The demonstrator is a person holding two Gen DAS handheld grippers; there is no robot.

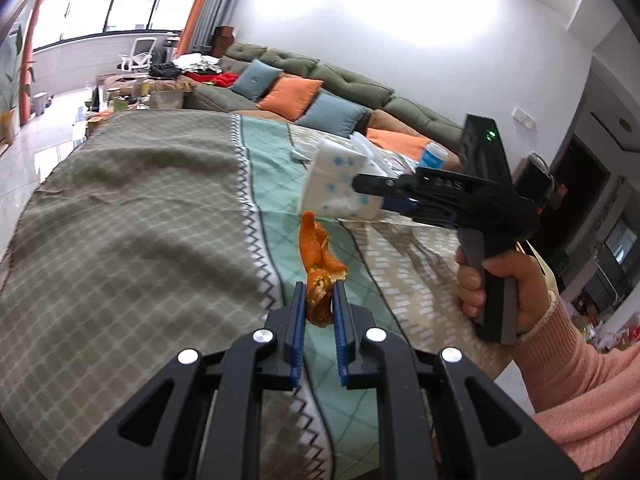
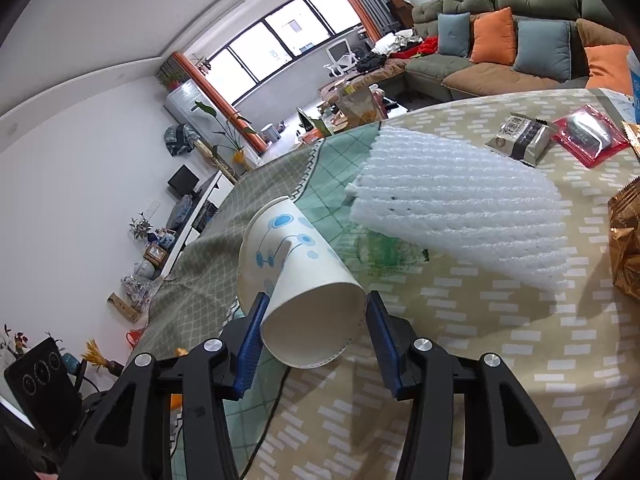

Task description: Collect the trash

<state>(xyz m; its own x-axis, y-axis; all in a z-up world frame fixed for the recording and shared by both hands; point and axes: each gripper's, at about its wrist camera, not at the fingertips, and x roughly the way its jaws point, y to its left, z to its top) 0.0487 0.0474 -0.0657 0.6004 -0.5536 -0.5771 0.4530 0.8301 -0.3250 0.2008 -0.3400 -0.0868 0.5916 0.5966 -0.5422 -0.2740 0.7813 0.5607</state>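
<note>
Orange peel (image 1: 320, 276) sits pinched between the blue pads of our left gripper (image 1: 319, 300), the jaws nearly together on it, its curled strips rising past the fingertips above the patterned tablecloth (image 1: 140, 220). Our right gripper (image 2: 314, 312) has a paper cup (image 2: 296, 276) lying between its jaws — white, printed with blue dots, open mouth toward the camera and base pointing away to the far left. Its left pad lies against the cup's wall and the right pad stands at the rim; in the left wrist view the cup hangs off the cloth in the jaws, so we judge it clamped, though lightly.

From the left wrist view the right gripper (image 1: 362, 188) reaches in from the right, a hand (image 1: 496, 288) in a pink sleeve on its grip, and the cup (image 1: 340, 184) lies just beyond and to the right of the peel. So both pieces of trash are already held close together, and the cup's long axis runs along the right fingers, not across them. No bin shows in either view.

Still on the cloth, far right of the cup: a white foam net sleeve (image 2: 460, 216), a grey snack packet (image 2: 520, 140), a red packet (image 2: 592, 136) and a gold foil bag (image 2: 626, 248) — likely next. The right hand is the nearer one to these.
</note>
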